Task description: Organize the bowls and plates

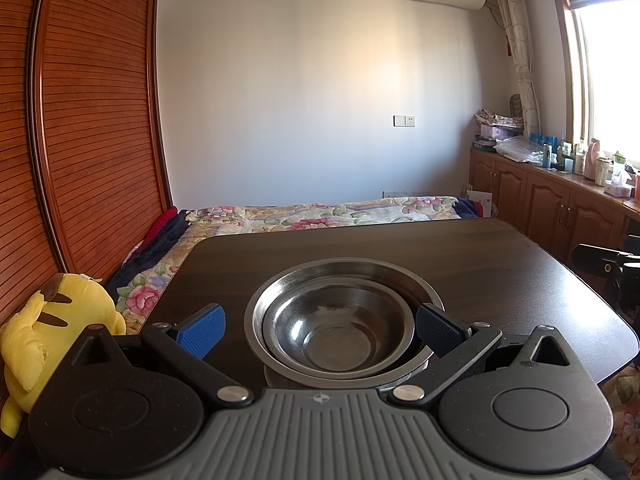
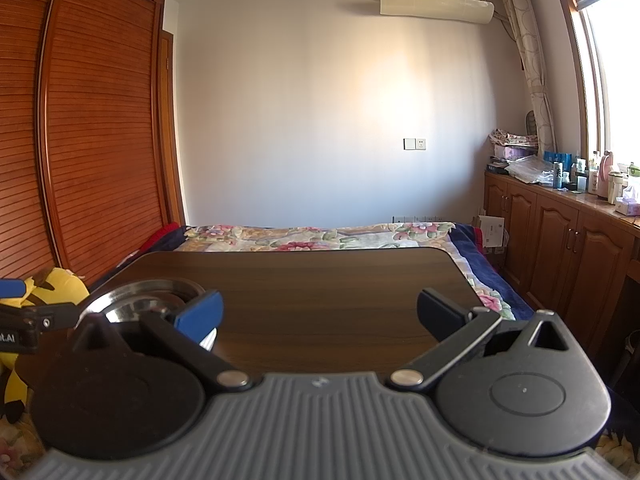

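Two steel bowls sit nested on the dark wooden table point(image 1: 500, 264): a small bowl point(image 1: 340, 332) inside a wider bowl point(image 1: 344, 276). My left gripper point(image 1: 320, 326) is open, its blue-padded fingers on either side of the stack and not touching it. In the right wrist view the same stack of bowls point(image 2: 148, 300) shows at the left, partly hidden behind my finger. My right gripper point(image 2: 320, 314) is open over bare table, holding nothing, to the right of the bowls. The left gripper's tip point(image 2: 12, 288) pokes in at the far left edge.
A yellow plush toy point(image 1: 60, 320) lies left of the table, against a wooden slatted wardrobe point(image 1: 80, 120). Behind the table is a bed with a floral cover point(image 1: 320, 212). Wooden cabinets point(image 1: 560, 204) with bottles on top line the right wall under a window.
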The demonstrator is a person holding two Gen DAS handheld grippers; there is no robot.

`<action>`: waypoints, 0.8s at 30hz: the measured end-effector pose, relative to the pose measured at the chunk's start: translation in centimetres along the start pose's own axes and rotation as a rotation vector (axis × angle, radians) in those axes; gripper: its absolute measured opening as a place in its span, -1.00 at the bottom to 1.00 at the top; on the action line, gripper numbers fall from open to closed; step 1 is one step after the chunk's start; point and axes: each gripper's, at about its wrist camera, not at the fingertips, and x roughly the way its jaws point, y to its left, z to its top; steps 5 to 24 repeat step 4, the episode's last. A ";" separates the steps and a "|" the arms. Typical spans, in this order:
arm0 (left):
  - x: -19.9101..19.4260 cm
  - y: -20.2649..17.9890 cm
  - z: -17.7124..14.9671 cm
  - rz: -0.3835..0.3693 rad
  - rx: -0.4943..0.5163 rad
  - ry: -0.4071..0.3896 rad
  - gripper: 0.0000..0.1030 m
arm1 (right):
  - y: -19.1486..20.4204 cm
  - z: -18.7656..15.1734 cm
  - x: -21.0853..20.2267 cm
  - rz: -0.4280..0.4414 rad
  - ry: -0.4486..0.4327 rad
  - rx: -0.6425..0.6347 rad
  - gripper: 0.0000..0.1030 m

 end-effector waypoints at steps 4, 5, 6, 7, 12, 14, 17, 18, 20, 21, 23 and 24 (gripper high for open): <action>0.0 0.0 0.0 0.000 0.000 -0.001 1.00 | 0.0 0.0 0.0 -0.001 0.000 0.001 1.00; 0.0 0.0 0.0 0.000 0.000 -0.001 1.00 | 0.0 0.0 0.0 -0.001 0.000 0.001 1.00; 0.0 0.0 0.0 0.000 0.000 -0.001 1.00 | 0.0 0.0 0.0 -0.001 0.000 0.001 1.00; 0.0 0.0 0.0 0.000 0.000 -0.001 1.00 | 0.0 0.0 0.0 -0.001 0.000 0.001 1.00; 0.0 0.0 0.0 0.000 0.000 -0.001 1.00 | 0.0 0.0 0.0 -0.001 0.000 0.001 1.00; 0.0 0.0 0.0 0.000 0.000 -0.001 1.00 | 0.0 0.0 0.0 -0.001 0.000 0.001 1.00; 0.0 0.0 0.0 0.000 0.000 -0.001 1.00 | 0.0 0.0 0.0 -0.001 0.000 0.001 1.00; 0.0 0.0 0.0 0.000 0.000 -0.001 1.00 | 0.0 0.0 0.0 -0.001 0.000 0.001 1.00; 0.0 0.0 0.0 0.000 0.000 -0.001 1.00 | 0.0 0.0 0.0 -0.001 0.000 0.001 1.00; 0.0 0.0 0.0 0.000 0.000 -0.001 1.00 | 0.0 0.0 0.0 -0.001 0.000 0.001 1.00; 0.0 0.0 0.0 0.000 0.000 -0.001 1.00 | 0.0 0.0 0.0 -0.001 0.000 0.001 1.00; 0.0 0.0 0.0 0.000 0.000 -0.001 1.00 | 0.0 0.0 0.0 -0.001 0.000 0.001 1.00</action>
